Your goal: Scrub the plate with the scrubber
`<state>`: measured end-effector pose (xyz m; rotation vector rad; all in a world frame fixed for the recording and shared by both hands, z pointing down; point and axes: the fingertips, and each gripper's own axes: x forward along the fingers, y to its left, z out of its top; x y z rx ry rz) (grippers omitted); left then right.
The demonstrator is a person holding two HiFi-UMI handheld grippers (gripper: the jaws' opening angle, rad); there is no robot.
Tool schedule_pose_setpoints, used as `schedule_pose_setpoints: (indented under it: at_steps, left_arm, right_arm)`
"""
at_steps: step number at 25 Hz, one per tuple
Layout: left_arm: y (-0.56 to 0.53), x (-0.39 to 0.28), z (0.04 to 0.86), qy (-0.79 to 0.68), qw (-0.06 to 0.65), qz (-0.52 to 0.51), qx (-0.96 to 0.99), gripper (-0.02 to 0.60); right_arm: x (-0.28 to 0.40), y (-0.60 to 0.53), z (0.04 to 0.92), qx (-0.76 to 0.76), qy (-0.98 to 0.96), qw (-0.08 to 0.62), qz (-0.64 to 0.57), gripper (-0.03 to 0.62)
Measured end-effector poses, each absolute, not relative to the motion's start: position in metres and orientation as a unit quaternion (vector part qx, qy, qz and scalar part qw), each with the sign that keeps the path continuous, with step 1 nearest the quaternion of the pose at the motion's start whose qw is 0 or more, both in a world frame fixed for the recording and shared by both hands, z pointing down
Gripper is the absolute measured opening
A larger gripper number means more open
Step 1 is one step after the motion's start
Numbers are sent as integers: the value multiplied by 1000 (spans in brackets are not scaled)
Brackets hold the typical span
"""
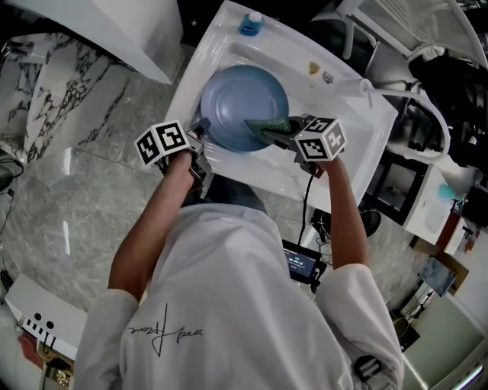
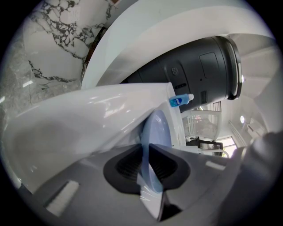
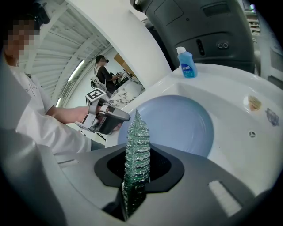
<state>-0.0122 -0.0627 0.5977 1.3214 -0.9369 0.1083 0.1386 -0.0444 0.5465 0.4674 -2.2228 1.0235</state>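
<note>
I see a bottle on the sink at its far rim, apart from the plate — pale blue, left edge clamped in my left claw; right claw grips the green scrubber.

Bright, even light with glare on the white sink; both gripper views bend at dark edges.
</note>
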Motion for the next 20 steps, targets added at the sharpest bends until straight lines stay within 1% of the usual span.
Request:
schedule_pose_setpoints:
  at_steps: [9, 20]
  left_arm:
    - [-62, -12, 598, -421, 688, 46, 589, 101]
    - [-63, -12, 598, -424, 686, 46, 590, 101]
  right_arm:
    - [161, -58, 551, 224, -835, 322, 386, 60]
    - [183, -71, 564, 271, -817, 346, 373, 60]
